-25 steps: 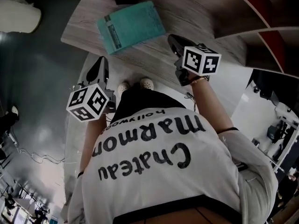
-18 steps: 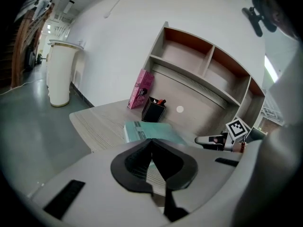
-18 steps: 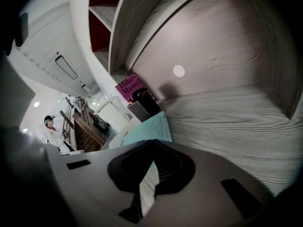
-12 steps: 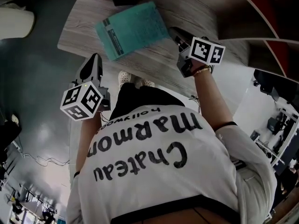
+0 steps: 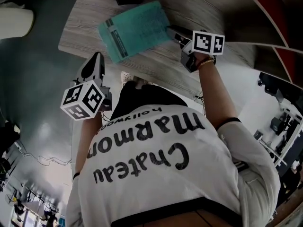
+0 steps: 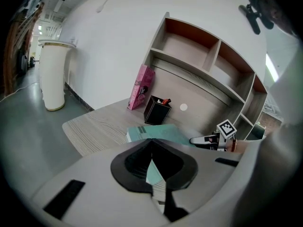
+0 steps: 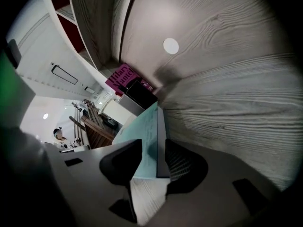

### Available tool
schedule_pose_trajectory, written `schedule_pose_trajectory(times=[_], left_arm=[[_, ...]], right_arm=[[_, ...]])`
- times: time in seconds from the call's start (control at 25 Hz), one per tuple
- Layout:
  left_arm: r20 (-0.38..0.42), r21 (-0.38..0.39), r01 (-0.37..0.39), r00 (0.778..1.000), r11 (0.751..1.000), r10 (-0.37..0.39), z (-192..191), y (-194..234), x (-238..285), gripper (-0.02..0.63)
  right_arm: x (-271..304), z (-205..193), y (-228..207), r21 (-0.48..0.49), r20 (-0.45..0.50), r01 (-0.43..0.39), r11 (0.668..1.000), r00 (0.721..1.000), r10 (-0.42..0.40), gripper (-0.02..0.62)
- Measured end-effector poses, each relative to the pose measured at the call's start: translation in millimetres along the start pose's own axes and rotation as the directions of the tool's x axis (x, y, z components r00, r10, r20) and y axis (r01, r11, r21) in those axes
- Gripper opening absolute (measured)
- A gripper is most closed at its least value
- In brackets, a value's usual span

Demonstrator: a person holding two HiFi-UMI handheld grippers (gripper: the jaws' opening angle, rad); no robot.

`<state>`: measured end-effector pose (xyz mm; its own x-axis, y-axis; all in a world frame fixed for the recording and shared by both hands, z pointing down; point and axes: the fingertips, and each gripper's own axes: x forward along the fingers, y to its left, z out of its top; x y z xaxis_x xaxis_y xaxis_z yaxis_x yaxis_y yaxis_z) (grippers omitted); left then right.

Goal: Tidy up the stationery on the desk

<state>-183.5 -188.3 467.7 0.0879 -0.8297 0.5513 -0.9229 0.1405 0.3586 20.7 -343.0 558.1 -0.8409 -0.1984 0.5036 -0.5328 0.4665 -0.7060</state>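
Observation:
A teal book (image 5: 135,30) lies flat on the wooden desk (image 5: 83,20). My right gripper (image 5: 171,31) is at the book's right corner. In the right gripper view the teal book (image 7: 144,136) fills the narrow gap between the jaws of the right gripper (image 7: 152,148), which looks shut on its edge. My left gripper (image 5: 96,60) hangs off the desk's near edge, away from the book. In its own view the left gripper (image 6: 151,143) has its tips touching and holds nothing, with the teal book (image 6: 158,132) ahead on the desk.
A black pen holder (image 6: 157,110) and a pink box (image 6: 139,86) stand at the back of the desk. Open shelves (image 6: 203,56) rise behind and to the right. A white cylinder (image 6: 52,74) stands on the floor to the left.
My right gripper has moved forward and left across the desk to the book's right corner. The left gripper has shifted slightly left and stays off the desk.

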Motion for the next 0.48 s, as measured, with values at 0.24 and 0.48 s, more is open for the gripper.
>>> schedule_pose_trajectory(times=[0.24,0.48], left_arm=[[-0.020,-0.011,-0.005,1.000,1.000,0.005,-6,-3,4,0.017],[-0.026,0.005,0.014,1.000,1.000,-0.014,-7,-13,6,0.017]], right_arm=[[0,0,-1,-0.026,-0.032,0.018,1.000,0.999,-0.018,0.089],[-10,6,13,-0.040,-0.043,0.053,0.998,0.998,-0.055,0.058]])
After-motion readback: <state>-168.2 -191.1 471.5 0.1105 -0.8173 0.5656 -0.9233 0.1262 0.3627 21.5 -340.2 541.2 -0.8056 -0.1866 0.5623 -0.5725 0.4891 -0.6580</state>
